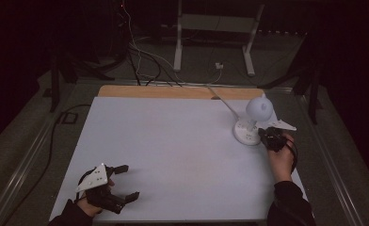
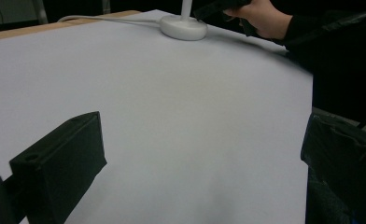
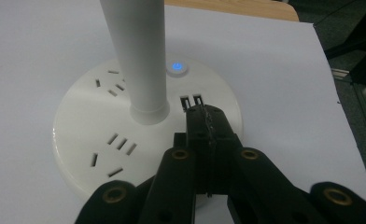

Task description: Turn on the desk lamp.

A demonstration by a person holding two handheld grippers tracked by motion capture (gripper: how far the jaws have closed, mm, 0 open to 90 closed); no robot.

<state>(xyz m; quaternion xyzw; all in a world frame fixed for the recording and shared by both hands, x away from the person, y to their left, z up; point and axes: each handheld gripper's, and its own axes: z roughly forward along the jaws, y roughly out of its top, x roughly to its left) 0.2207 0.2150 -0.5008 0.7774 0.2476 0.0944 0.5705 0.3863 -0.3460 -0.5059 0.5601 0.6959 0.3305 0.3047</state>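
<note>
A: Right gripper view had the desk lamp up close: a round white base with socket slots, two USB ports and a power button that glowed blue, with a white stem rising from the middle.

B: And where did it stand?

A: High view put it near the far right corner of the white surface, its round head above the base and a white cable running off the far edge.

B: What about the right gripper?

A: Its jaws were fully closed together with nothing between them, and the tips sat over the base right at the USB ports. I couldn't tell whether they touched.

B: And the left gripper?

A: It lay well apart from the lamp, near the front left corner of the surface. Its jaws stood wide open and held nothing, with bare surface between them in the left gripper view.
</note>
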